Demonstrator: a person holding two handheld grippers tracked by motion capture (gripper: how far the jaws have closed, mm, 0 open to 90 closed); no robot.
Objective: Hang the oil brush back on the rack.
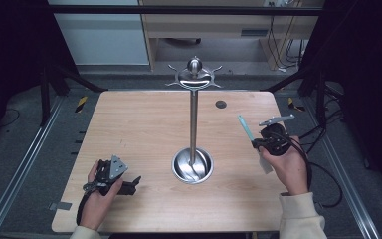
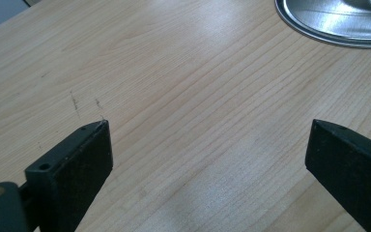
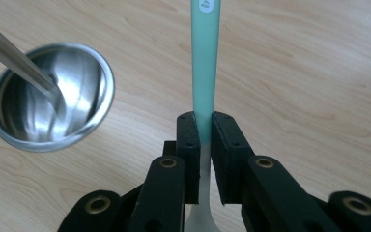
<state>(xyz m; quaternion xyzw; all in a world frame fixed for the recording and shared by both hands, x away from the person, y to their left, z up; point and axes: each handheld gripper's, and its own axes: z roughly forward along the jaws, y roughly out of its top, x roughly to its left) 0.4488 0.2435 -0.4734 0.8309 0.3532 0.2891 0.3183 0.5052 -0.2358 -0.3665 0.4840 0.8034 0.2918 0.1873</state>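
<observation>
Light wooden table (image 1: 144,124) — steel stand (image 1: 193,164) mid-table, left tool (image 1: 122,184) resting on it

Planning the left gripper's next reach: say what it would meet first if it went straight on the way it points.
Probably the stand's steel base dish, across bare table; depth is hard to judge.

A light wooden table (image 1: 144,124) is set on a grey carpeted floor (image 1: 25,149), flanked by metal rails (image 1: 15,174) at nine and three o'clock. At twelve o'clock a pale wall panel (image 1: 99,35) and a wooden cabinet (image 1: 204,25) are seen, cables (image 1: 281,45) hung at one o'clock. Black frame bars (image 1: 179,10) are run overhead.
</observation>
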